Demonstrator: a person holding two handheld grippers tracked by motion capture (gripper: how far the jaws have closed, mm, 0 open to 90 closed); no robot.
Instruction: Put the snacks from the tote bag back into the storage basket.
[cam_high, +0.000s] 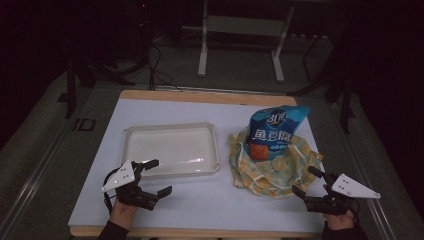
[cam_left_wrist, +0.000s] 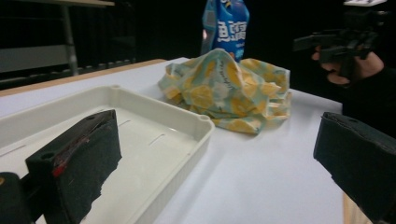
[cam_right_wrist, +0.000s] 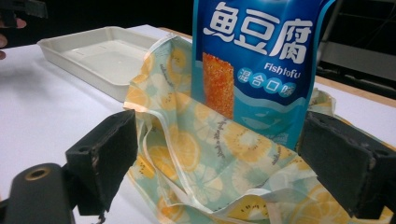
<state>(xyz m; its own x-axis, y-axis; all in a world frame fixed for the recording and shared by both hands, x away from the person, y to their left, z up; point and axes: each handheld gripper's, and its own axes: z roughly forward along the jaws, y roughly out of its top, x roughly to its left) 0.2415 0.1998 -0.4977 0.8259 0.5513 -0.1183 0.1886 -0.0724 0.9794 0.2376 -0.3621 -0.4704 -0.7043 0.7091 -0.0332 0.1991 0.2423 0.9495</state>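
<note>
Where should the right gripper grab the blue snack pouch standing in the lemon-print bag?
Probably the blue snack pouch by its free upper half, from the near right side: it stands upright, while the lemon-print fabric bag bunches around its base. The right gripper is open nearby.

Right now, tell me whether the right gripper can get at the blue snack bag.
Probably yes: the right gripper is open at the lemon-print cloth bag, and the blue snack bag stands tall out of it, nothing between.
</note>
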